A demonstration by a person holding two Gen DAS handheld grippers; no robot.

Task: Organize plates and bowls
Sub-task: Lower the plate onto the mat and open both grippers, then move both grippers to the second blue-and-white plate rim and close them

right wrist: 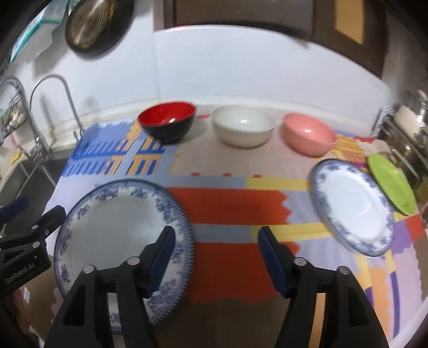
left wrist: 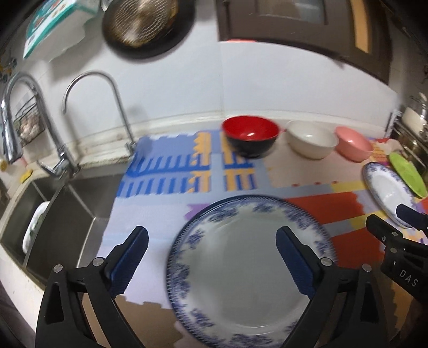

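Note:
A large white plate with a blue flower rim (left wrist: 240,267) (right wrist: 115,222) lies flat on the coloured foam mat. My left gripper (left wrist: 211,233) hovers over its left half, jaws wide open and off it. My right gripper (right wrist: 216,231) is open above a red patch of mat just right of that plate, with nothing between its fingers. A second blue-rimmed plate (right wrist: 350,203) (left wrist: 388,192) lies to the right, partly over a green plate (right wrist: 390,184). Along the back wall stand a red-and-black bowl (right wrist: 167,120), a white bowl (right wrist: 243,128) and a pink bowl (right wrist: 307,136).
A steel sink (left wrist: 53,214) with two faucets (left wrist: 107,88) lies left of the mat and holds a white dish (left wrist: 34,224). A dark pan (left wrist: 147,24) hangs on the wall. A metal rack with pots (right wrist: 406,125) stands at the far right.

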